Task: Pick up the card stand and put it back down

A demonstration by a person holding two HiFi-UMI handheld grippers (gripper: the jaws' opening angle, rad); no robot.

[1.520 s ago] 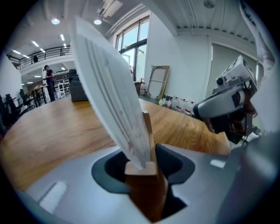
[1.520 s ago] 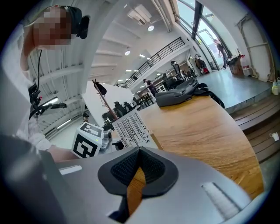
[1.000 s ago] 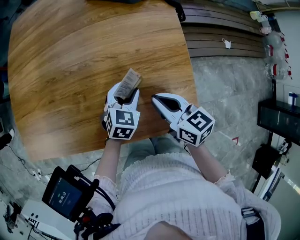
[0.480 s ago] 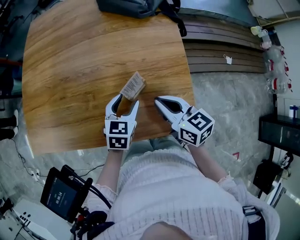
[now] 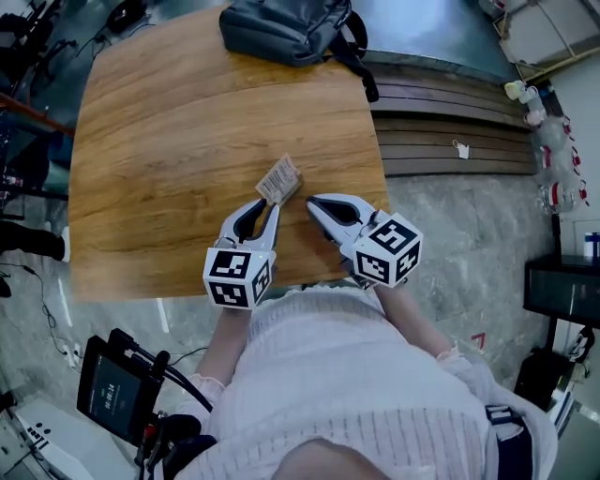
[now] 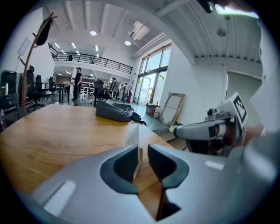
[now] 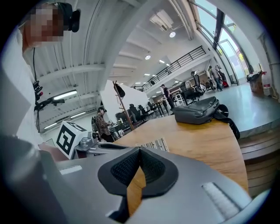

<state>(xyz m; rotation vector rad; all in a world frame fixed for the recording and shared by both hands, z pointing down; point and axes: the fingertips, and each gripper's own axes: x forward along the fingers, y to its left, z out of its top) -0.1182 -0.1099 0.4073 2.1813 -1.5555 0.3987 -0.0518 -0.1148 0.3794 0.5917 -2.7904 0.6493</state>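
The card stand (image 5: pixel 279 178), a small clear holder with a barcoded card, rests on the wooden table (image 5: pixel 159 141); it also shows as the card stand (image 6: pixel 132 134) and card stand (image 7: pixel 155 144) in the two gripper views. My left gripper (image 5: pixel 263 208) sits just short of its near end. Its jaws are closing to a narrow gap, with nothing between the pads. In the left gripper view the left gripper (image 6: pixel 143 151) points at the stand's edge. My right gripper (image 5: pixel 312 200) hovers to the stand's right, shut and empty, as the right gripper (image 7: pixel 139 151) view confirms.
A grey backpack (image 5: pixel 286 28) lies at the table's far edge, strap hanging over the side. The table's near edge runs under both grippers. Stone floor and wooden steps (image 5: pixel 450 103) lie to the right. A tablet rig (image 5: pixel 117 394) sits on the floor lower left.
One second ago the card stand stood between the left gripper's jaws. The gripper has since drawn back toward me, leaving the stand on the table, and its jaws have narrowed. The right gripper stays shut.
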